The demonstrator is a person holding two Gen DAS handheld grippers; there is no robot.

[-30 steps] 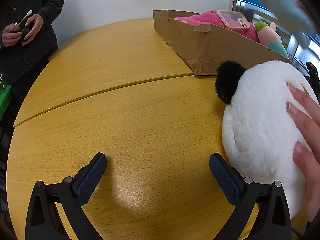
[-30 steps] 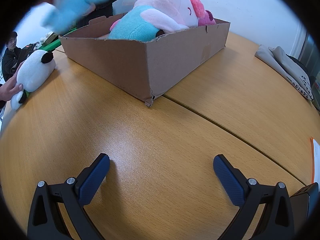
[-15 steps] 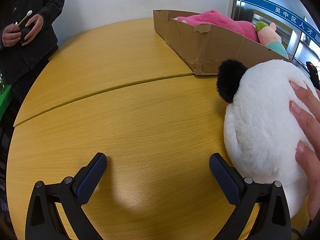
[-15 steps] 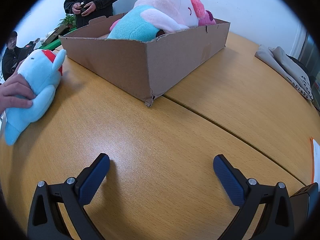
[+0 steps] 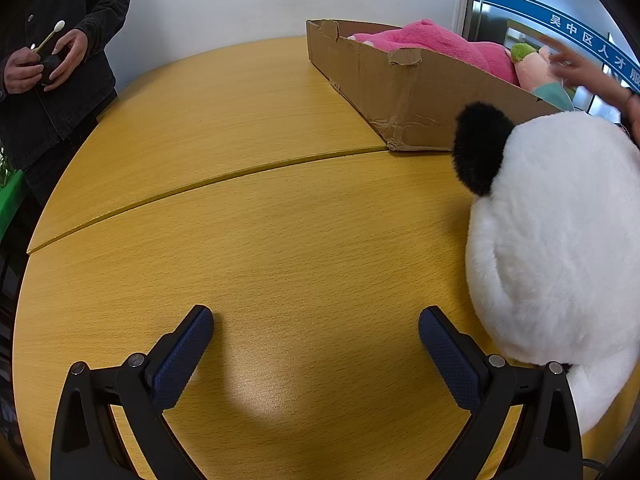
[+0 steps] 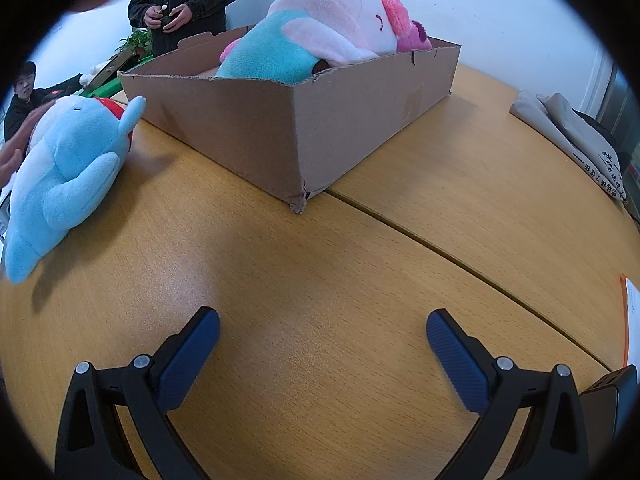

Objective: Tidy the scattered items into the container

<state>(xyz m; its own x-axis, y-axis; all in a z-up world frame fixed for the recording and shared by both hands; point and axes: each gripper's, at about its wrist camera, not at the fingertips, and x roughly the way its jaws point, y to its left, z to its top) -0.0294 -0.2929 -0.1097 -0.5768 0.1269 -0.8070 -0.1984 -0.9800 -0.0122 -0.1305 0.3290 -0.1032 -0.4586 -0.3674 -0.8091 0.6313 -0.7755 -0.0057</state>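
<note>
A cardboard box sits at the back of the wooden table and holds a pink plush; in the right wrist view the box shows a pink and teal plush. A white plush panda with a black ear lies on the table right of my left gripper, close by its right finger. My left gripper is open and empty. A light blue plush lies on the table left of the box. My right gripper is open and empty, low over bare table.
A person in a dark jacket stands at the far left table edge. A blurred hand reaches over the box. A seated person is at the left. Grey cloth and papers lie at the right.
A hand set the blue plush on the table and let go. The hand that pressed the panda has lifted off and reaches over the box. Both grippers stayed still.
</note>
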